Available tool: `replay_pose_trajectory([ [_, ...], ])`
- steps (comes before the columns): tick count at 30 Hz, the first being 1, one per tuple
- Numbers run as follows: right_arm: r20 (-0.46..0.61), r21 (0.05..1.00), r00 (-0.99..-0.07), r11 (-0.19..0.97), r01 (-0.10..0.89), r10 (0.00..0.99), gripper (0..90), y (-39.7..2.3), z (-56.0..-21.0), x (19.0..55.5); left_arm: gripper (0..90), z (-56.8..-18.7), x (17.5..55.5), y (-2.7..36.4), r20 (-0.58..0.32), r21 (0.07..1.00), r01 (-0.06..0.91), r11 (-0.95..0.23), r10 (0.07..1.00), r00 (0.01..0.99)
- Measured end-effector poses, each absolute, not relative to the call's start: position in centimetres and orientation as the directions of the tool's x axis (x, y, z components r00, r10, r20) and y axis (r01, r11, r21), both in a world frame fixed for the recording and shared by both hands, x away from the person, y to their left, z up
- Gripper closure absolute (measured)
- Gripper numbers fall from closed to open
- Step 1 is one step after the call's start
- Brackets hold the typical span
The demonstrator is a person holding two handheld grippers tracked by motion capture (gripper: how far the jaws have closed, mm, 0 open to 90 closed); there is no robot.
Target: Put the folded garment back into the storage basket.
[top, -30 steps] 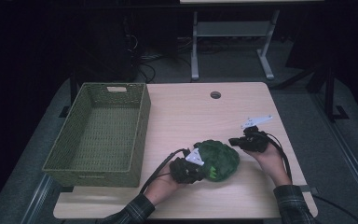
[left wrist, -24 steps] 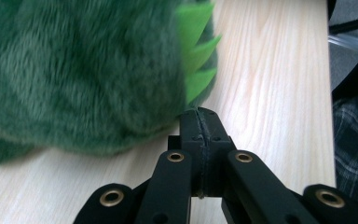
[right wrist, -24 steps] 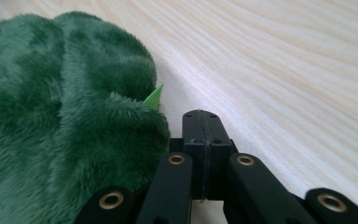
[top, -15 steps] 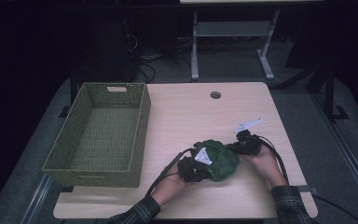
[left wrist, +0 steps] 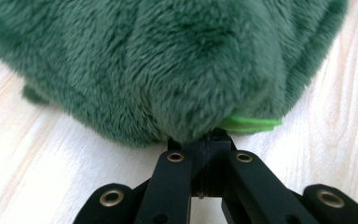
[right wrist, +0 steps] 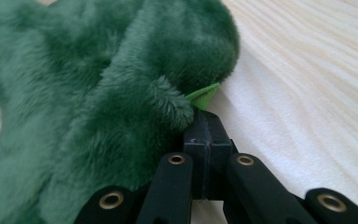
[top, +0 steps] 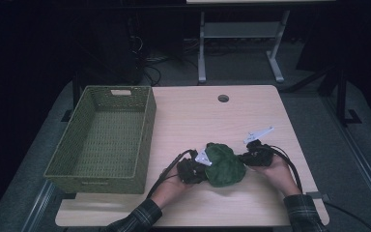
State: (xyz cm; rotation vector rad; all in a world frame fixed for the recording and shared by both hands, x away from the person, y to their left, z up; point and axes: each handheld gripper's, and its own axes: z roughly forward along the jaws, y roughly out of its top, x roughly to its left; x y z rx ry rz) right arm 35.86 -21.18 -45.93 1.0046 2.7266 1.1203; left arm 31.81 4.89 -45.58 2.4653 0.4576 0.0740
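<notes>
Two hand-held grippers meet on one thing here: the green plush toy (top: 225, 164), which lies on the worktop (top: 198, 116) near its front edge, right of the middle. Your left hand-held gripper (top: 199, 166) comes at the toy from its left flank, your right hand-held gripper (top: 245, 158) from its right flank, so the toy sits squarely between them, with each tip against the fur. Neither hand is nearer; both are at contact.

In the left gripper view the jaws of the left hand-held gripper (left wrist: 205, 144) are drawn fully together, their tip buried in the pile beside a bright green felt tag (left wrist: 251, 123). In the right gripper view the right hand-held gripper (right wrist: 204, 128) is likewise fully closed, its tip at a tuft of fur next to a felt edge (right wrist: 204, 95). Whether either pinches a fold of plush or only presses on it, you cannot tell from these views.

The toy's longer side runs roughly left to right, along the line joining your two hands. Both forearms come in low from the front edge, wrists level, jaws pointing inward towards each other. The green woven basket (top: 145, 140) stands empty at the left edge, well apart from the toy; any carry would run leftward across the worktop.
</notes>
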Motion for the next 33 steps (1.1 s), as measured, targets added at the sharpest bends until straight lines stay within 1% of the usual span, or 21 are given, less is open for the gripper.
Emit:
replay_pose_trajectory([
  [7,0.195,0.633,-0.803,0.553,0.541,0.563,89.9,-21.0,-45.7,34.2,89.7,-45.4,32.3,6.0,-0.072,0.608,0.319,-0.727,0.349,0.934],
  [12,0.188,0.637,-0.818,0.566,0.523,0.544,89.9,-21.0,-45.3,32.7,89.7,-45.2,32.7,6.4,-0.052,0.599,0.298,-0.743,0.336,0.941],
  [15,0.190,0.637,-0.824,0.571,0.517,0.534,89.9,-21.1,-45.3,32.1,89.7,-45.3,32.8,6.5,-0.064,0.610,0.320,-0.725,0.358,0.932],
  [16,0.183,0.636,-0.827,0.578,0.512,0.531,89.8,-21.1,-45.3,31.9,89.7,-45.3,33.0,6.6,-0.054,0.599,0.306,-0.740,0.344,0.937],
  [18,0.170,0.647,-0.828,0.573,0.502,0.534,89.7,-21.2,-45.4,31.5,89.7,-45.3,33.0,6.7,-0.056,0.605,0.312,-0.733,0.352,0.935],
  [19,0.164,0.650,-0.827,0.572,0.500,0.537,87.7,-21.3,-45.4,31.3,89.6,-45.2,33.0,6.8,-0.056,0.601,0.309,-0.738,0.347,0.936],
  [20,0.150,0.658,-0.823,0.567,0.496,0.547,83.1,-21.5,-45.5,31.2,89.2,-45.1,33.0,6.9,-0.059,0.608,0.314,-0.729,0.353,0.934],
  [22,0.137,0.670,-0.810,0.549,0.500,0.571,74.2,-22.1,-45.6,31.0,82.6,-45.0,32.9,7.1,-0.060,0.603,0.318,-0.731,0.356,0.932],
  [24,0.121,0.678,-0.785,0.527,0.512,0.607,67.7,-22.9,-45.6,30.8,77.6,-44.8,32.9,7.6,-0.049,0.593,0.309,-0.743,0.350,0.936],
  [26,0.109,0.700,-0.762,0.495,0.515,0.638,57.6,-23.9,-45.7,30.6,71.5,-44.6,32.8,8.0,-0.055,0.610,0.323,-0.724,0.367,0.929],
  [27,0.111,0.700,-0.749,0.483,0.525,0.653,53.8,-24.3,-45.8,30.5,67.4,-44.5,32.7,8.1,-0.058,0.614,0.324,-0.719,0.368,0.928],
  [28,0.098,0.702,-0.737,0.478,0.527,0.668,50.2,-24.8,-45.9,30.4,62.7,-44.2,32.7,8.4,-0.042,0.614,0.312,-0.724,0.365,0.930],
  [29,0.076,0.703,-0.726,0.480,0.525,0.683,47.6,-25.2,-46.1,30.2,56.4,-44.1,32.6,8.4,-0.049,0.622,0.323,-0.713,0.377,0.925],
  [33,0.015,0.708,-0.677,0.470,0.527,0.736,35.2,-26.5,-46.6,29.4,41.4,-43.5,32.3,8.4,-0.024,0.611,0.294,-0.735,0.354,0.935],
])
